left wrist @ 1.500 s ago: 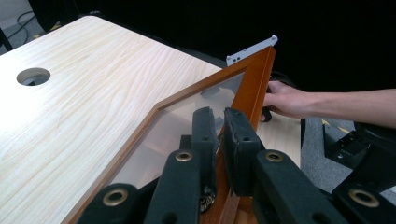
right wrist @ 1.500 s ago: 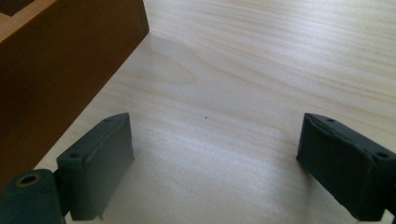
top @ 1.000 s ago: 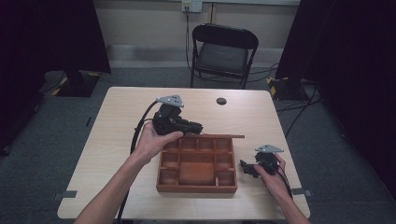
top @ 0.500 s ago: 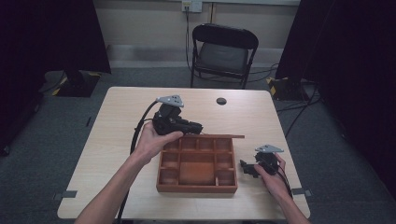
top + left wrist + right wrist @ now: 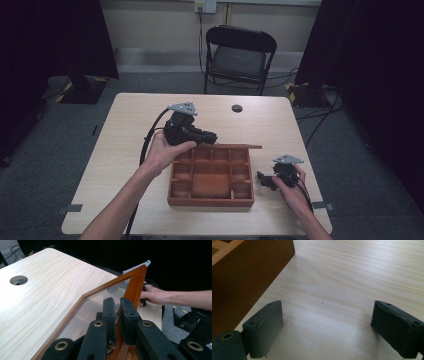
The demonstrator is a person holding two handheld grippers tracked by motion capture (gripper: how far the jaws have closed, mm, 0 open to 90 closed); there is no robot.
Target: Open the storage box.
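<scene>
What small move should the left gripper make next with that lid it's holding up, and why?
Probably swing the glass-paned lid further back. The left gripper is clamped on its wooden frame, and the lid stands raised at the far edge of the compartment box, only partly open. The right gripper rests open on the table beside the box, free to steady it.

The box [image 5: 211, 179] is reddish-brown wood, its centre compartment a warmer orange-brown. Its lid [image 5: 107, 302] has the same reddish-brown frame around a clear pane. The table [image 5: 125, 130] is pale, light wood with a fine streaked grain and a dark round hole [image 5: 237, 108]. Both grippers, left [image 5: 210, 136] and right [image 5: 261, 179], are black with grey plates on top. The chair [image 5: 239, 55] is black, the floor [image 5: 45, 165] grey carpet.
</scene>
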